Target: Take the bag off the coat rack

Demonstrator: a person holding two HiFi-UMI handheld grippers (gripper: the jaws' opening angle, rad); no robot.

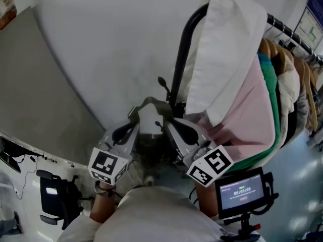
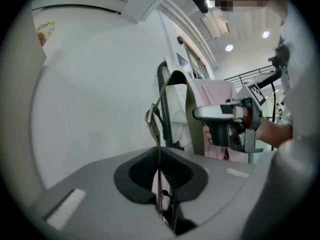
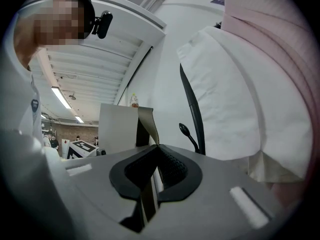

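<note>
An olive bag strap [image 1: 149, 103] is stretched between my two grippers, just in front of the black coat rack post [image 1: 180, 59]. My left gripper [image 1: 132, 116] is shut on the strap [image 2: 156, 134] just below a metal buckle [image 2: 151, 117]. My right gripper [image 1: 165, 121] is shut on the flat strap [image 3: 145, 125], and it also shows in the left gripper view [image 2: 227, 125]. A dark grey bag body [image 1: 146, 150] hangs low between the grippers, mostly hidden. A black hook [image 1: 163, 83] sticks out above the strap; I cannot tell whether the strap touches it.
White [image 1: 229, 44], pink [image 1: 252, 115] and green [image 1: 271, 84] garments hang on the rail [image 1: 287, 32] close to the right. The light wall [image 1: 111, 44] lies behind the rack. A small screen [image 1: 242, 191] sits at the lower right, and an office chair [image 1: 53, 195] at the lower left.
</note>
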